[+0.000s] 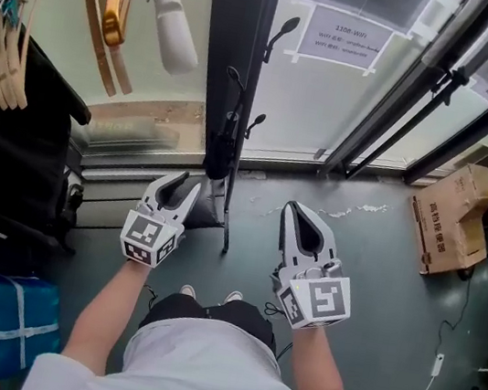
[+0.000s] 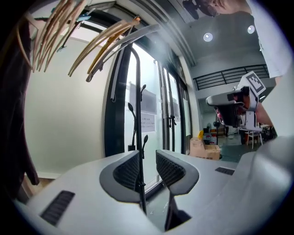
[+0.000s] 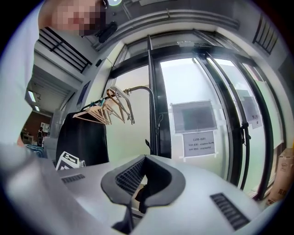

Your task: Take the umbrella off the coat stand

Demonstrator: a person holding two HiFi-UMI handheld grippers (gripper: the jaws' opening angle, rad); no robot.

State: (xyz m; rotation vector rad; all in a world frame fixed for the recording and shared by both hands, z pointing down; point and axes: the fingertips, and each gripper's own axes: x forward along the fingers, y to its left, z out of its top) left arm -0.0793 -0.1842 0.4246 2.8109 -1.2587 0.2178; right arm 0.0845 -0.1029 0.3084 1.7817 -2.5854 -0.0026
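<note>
We're looking steeply down at the coat stand (image 1: pixel 225 219), a thin black pole with curled hooks, standing right against the glass door (image 1: pixel 335 94). What we take for the umbrella (image 1: pixel 220 150) is a dark folded bundle hanging close along the pole, below the upper hooks and just ahead of the left gripper (image 1: pixel 186 182).

In the left gripper view the left gripper's jaws are released, a narrow gap between them, and the pole (image 2: pixel 136 105) lines up in that gap. We can't tell whether it sits inside the jaws or just beyond them, and no pad presses on anything. The right gripper (image 1: pixel 296 207) is off to the side, apart from the stand. Its own view shows it (image 3: pixel 144 159) clenched tip to tip with nothing in it.

Here's the danger as we read it. Pole and umbrella are nearly touching, so a closing left claw could take the pole instead, or both together. Then any pull drags the whole light stand, and it could tip towards the glass. Lift the umbrella at an angle and it may snag on a hook. With the right claw clenched and away, nothing steadies the pole. The wooden hangers (image 1: pixel 7 48) crowd our left too.
</note>
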